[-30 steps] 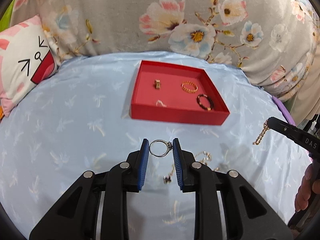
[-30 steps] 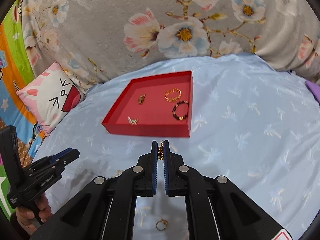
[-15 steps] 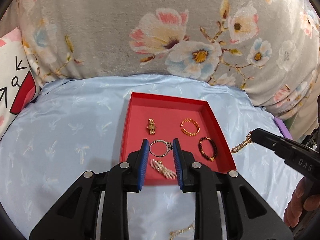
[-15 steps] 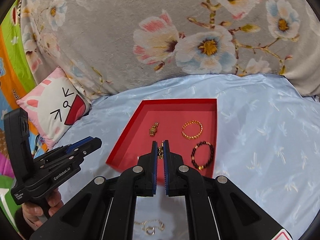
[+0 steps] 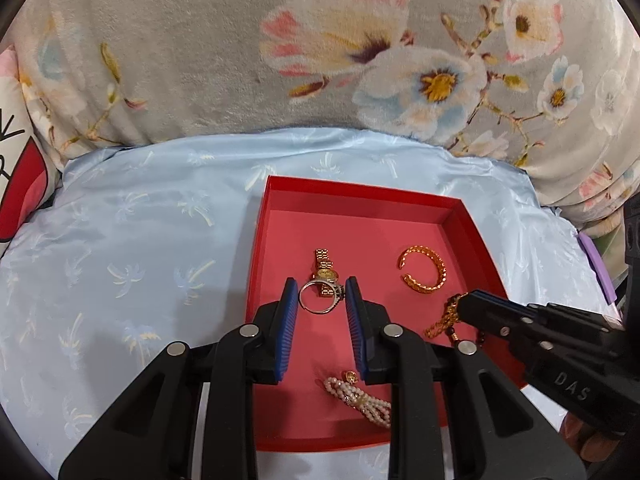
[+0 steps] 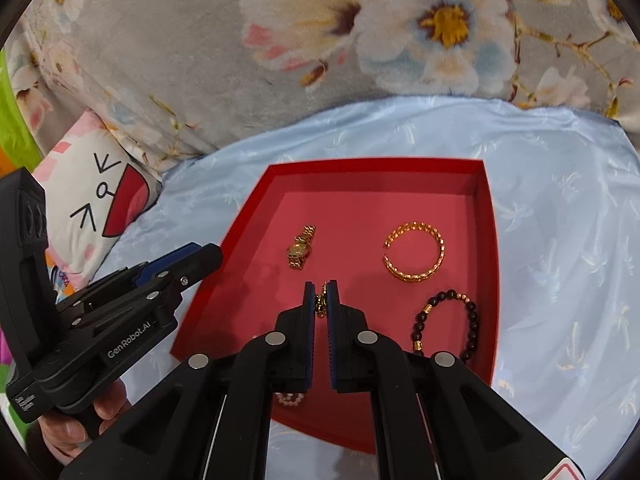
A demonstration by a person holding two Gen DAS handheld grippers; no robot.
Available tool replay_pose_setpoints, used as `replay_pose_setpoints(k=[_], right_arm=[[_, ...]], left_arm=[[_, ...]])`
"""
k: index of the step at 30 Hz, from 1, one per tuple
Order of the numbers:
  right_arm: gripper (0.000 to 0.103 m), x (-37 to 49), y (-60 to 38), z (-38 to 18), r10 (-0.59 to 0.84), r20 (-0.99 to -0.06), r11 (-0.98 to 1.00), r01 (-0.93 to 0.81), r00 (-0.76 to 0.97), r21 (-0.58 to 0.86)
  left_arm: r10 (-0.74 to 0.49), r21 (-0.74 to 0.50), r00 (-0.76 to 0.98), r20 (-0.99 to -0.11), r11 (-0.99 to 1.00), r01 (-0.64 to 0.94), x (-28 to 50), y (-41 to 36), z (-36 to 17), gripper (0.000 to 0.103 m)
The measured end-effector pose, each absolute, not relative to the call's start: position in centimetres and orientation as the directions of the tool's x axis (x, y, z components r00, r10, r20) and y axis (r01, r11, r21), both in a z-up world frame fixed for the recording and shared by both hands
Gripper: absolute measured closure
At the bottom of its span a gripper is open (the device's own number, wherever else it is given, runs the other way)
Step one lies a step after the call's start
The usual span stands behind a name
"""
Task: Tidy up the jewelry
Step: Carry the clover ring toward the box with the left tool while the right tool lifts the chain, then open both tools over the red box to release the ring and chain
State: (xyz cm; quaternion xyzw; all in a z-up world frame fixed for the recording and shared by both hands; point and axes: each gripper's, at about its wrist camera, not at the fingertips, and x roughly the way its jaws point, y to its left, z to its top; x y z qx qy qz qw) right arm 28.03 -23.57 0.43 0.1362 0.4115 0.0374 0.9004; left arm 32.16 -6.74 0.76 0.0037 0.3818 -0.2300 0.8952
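A red tray [image 5: 360, 196] [image 6: 376, 166] lies on the blue satin cloth. In it are a gold watch [image 5: 325, 266] [image 6: 300, 247], a gold open bangle [image 5: 423, 274] [image 6: 415, 251], a dark bead bracelet [image 6: 446, 326] and a pearl bracelet [image 5: 358, 396]. My left gripper [image 5: 322, 300] is shut on a silver ring [image 5: 319, 300], held above the tray's middle. My right gripper [image 6: 320, 294] is shut on a gold chain [image 6: 320, 305] [image 5: 442, 320], also above the tray; it shows at the right in the left wrist view [image 5: 460, 304].
A grey floral cushion [image 5: 320, 48] rises behind the tray. A white cartoon-face pillow [image 6: 96, 200] lies at the left. The blue cloth [image 5: 140, 260] stretches left of the tray and right of it [image 6: 568, 260].
Both grippers have moved forward from the near cloth to above the tray, carrying the ring and the chain. The right gripper now hangs close beside the left.
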Motion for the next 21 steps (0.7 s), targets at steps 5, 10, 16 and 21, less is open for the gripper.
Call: replay_pose_setpoints(k=[5, 10, 16, 21], right_arm=[[0.098, 29.2, -23.8, -1.4, 0.167, -0.752, 0.961, 0.065, 0.637, 0.269], [0.096, 29.2, -24.1, -1.8, 0.153, -0.744, 0.962, 0.075, 0.651, 0.264], [0.094, 28.5, -24.5, -1.1, 0.131, -0.729, 0.964, 0.084, 0.672, 0.251], [0.094, 26.5, -24.6, -0.1, 0.121, -0.705, 0.966, 0.082, 0.699, 0.246]], left_arm=[[-0.403, -0.168, 0.583, -0.705, 0.894, 0.415, 33.0, -7.6, -0.5, 0.079], [-0.393, -0.166, 0.581, -0.713, 0.900, 0.404, 33.6, -8.1, -1.2, 0.079], [-0.389, -0.184, 0.595, -0.703, 0.908, 0.376, 33.9, -7.6, -1.0, 0.069], [-0.399, -0.209, 0.616, -0.679, 0.910, 0.359, 32.9, -6.2, 0.1, 0.062]])
